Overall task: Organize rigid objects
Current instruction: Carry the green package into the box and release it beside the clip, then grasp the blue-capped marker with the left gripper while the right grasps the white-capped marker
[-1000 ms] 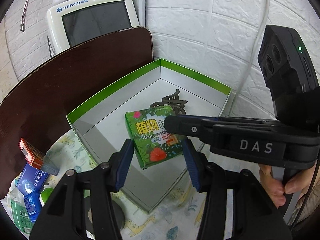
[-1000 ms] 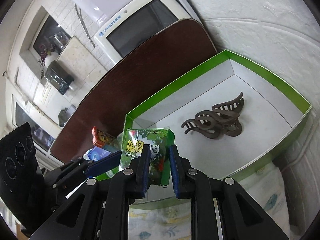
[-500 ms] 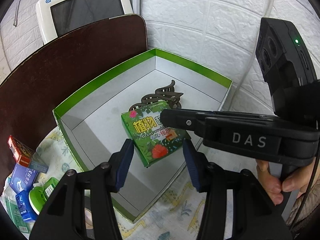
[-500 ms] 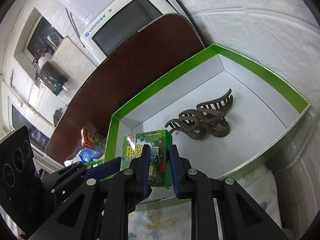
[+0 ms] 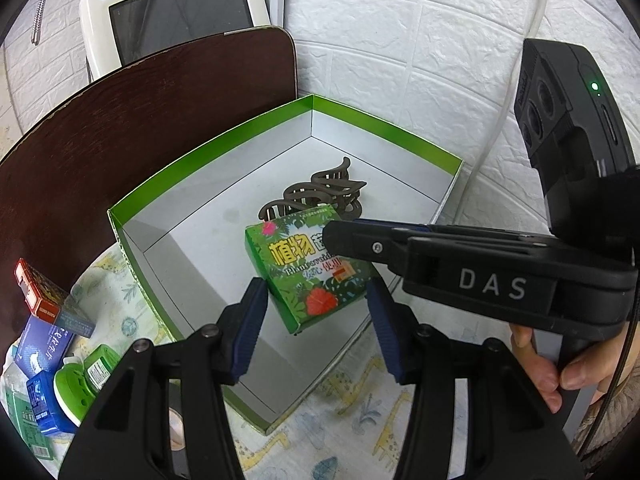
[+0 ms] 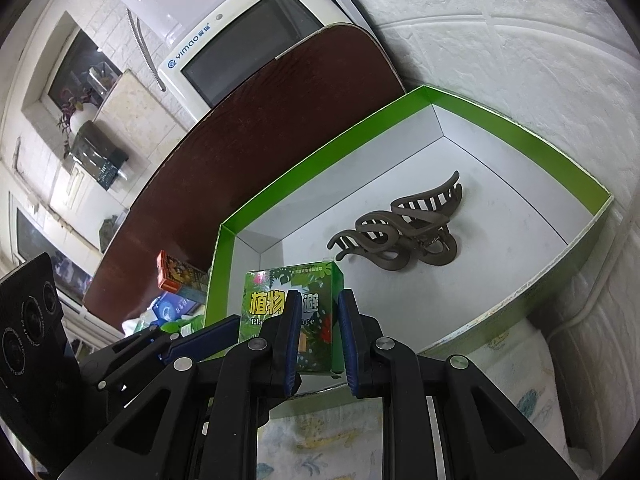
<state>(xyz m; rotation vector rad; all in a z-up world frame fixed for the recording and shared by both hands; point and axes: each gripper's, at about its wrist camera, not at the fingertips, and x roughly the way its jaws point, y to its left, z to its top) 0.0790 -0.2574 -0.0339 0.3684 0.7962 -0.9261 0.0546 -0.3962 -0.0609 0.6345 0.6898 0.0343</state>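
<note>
A green carton with a flower print [image 5: 308,268] hangs over the near part of a white tray with a green rim [image 5: 208,148]. My right gripper [image 6: 318,300] is shut on this carton [image 6: 288,304], its fingers reaching in from the right in the left wrist view [image 5: 332,236]. A brown hair claw [image 5: 320,192] lies on the tray floor behind the carton, towards the far corner [image 6: 400,236]. My left gripper [image 5: 316,292] hovers just short of the carton with its jaws opening. The carton shows in the gap between the blue pads, which do not touch it.
Several small boxes, red [image 5: 40,296] and blue [image 5: 44,348], and a green-capped item [image 5: 84,384] lie at the left on a patterned cloth [image 5: 340,420]. A dark brown board [image 5: 120,120] and a white appliance [image 5: 176,16] stand behind. A white cable [image 5: 500,120] runs down the brick wall.
The left jaws have parted slightly. The right gripper still holds the green carton over the tray, and neither hand has visibly shifted.
</note>
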